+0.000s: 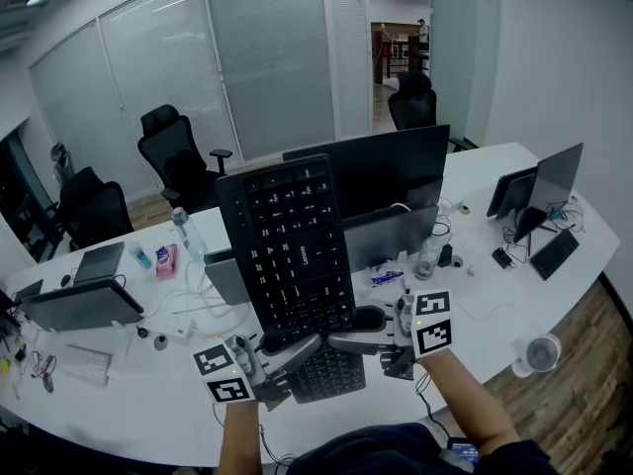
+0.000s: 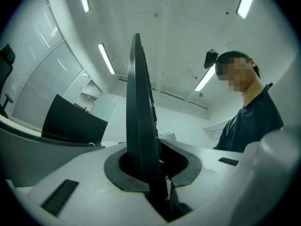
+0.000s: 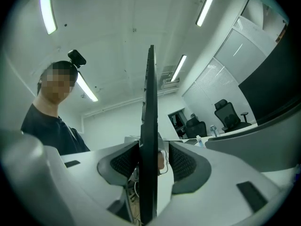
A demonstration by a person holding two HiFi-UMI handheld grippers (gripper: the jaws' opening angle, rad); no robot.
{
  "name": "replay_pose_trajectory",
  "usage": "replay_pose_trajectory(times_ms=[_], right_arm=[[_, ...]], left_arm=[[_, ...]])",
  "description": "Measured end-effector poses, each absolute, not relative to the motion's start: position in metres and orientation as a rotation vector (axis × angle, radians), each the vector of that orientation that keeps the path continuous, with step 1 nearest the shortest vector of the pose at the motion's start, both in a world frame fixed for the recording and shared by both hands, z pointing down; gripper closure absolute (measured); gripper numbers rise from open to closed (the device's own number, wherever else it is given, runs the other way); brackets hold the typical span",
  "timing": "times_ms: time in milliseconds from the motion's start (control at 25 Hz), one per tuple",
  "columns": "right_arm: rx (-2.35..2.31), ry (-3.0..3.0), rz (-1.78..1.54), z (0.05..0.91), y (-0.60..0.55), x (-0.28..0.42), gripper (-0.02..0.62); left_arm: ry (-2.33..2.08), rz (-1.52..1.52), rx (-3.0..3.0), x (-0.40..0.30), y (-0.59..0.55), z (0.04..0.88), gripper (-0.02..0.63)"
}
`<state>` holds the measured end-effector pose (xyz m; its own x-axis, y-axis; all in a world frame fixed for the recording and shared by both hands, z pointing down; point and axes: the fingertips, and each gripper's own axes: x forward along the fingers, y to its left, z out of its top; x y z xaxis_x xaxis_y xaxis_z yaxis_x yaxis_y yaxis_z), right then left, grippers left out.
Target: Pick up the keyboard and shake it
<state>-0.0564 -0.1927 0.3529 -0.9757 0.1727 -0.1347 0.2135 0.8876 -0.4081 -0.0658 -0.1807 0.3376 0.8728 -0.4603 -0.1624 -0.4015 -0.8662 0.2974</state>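
Note:
In the head view a black keyboard (image 1: 292, 250) stands on end above the white desk (image 1: 129, 414), its keys facing me and its top leaning left. Near its lower end, my left gripper (image 1: 302, 347) is shut on its left edge. From the right, my right gripper (image 1: 341, 342) reaches the other edge. In the left gripper view the keyboard (image 2: 138, 117) shows edge-on, clamped in my left gripper (image 2: 157, 173). In the right gripper view the keyboard (image 3: 150, 126) stands between the jaws of my right gripper (image 3: 153, 161), with a gap at the right pad (image 3: 186, 161): open.
A dark monitor (image 1: 381, 171) stands just behind the keyboard. A closed laptop (image 1: 84, 303) lies at the left, a water bottle (image 1: 188, 234) beside it. More screens (image 1: 549, 181) and a small white fan (image 1: 539, 352) are at the right. Office chairs (image 1: 173, 156) stand beyond the desk.

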Motion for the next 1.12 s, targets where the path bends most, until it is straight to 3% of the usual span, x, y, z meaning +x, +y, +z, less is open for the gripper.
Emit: replay_pose_trajectory(times_ms=[680,1120], right_arm=[[0.519,3.011,-0.652,0.383,-0.159,-0.081,0.41],[0.519,2.997,-0.716,0.385,-0.16,-0.085,0.486]], left_arm=[[-0.648,-0.35,2.811,-0.064,-0.18,0.336,0.514],[-0.634,-0.343,2.806,-0.065,-0.18,0.337,0.513]])
